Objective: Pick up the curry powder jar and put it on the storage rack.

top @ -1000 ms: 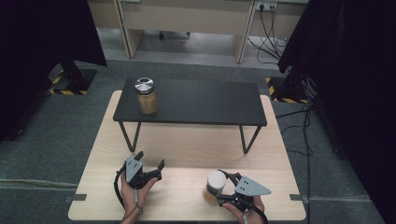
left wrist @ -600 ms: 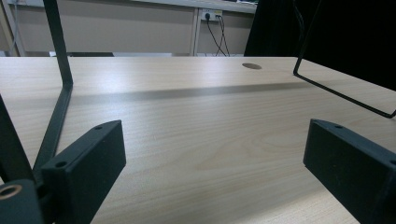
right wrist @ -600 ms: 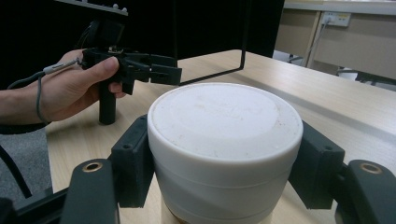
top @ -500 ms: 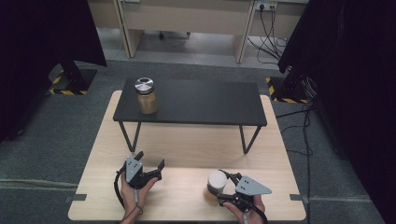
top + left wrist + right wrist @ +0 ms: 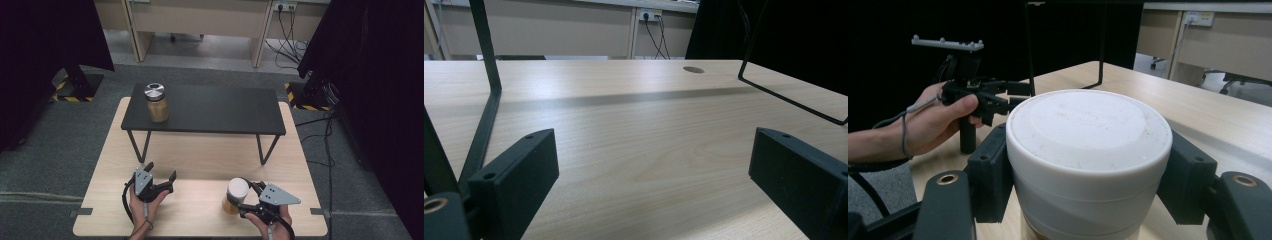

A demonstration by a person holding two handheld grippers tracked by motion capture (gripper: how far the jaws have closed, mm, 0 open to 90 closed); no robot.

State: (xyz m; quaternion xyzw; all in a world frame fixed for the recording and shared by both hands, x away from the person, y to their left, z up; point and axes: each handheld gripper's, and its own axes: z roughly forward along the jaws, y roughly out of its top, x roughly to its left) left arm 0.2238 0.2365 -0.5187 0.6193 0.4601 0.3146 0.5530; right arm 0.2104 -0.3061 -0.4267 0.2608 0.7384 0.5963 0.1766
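Observation:
A jar with a white lid [image 5: 236, 191] and tan contents sits between the jaws of my right gripper [image 5: 240, 199] near the front right of the wooden table [image 5: 200, 160]. In the right gripper view the black pads [image 5: 990, 175] press on both sides of the jar's lid [image 5: 1088, 135]. My left gripper [image 5: 161, 171] is held at the front left, open with nothing between its jaws. In the left gripper view [image 5: 654, 175] it looks over bare wood. A second jar [image 5: 156, 103] with a silver lid stands at the left end of the low black table [image 5: 220, 107].
The low black table stands across the far half of the wooden table on thin wire legs [image 5: 265, 147]. Its legs [image 5: 486, 95] rise close in front of the left gripper. In the right gripper view, the left hand and gripper [image 5: 993, 97] are to the left of the jar.
The right gripper has risen a little with the white-lidded jar in it. The left gripper has stayed in place.

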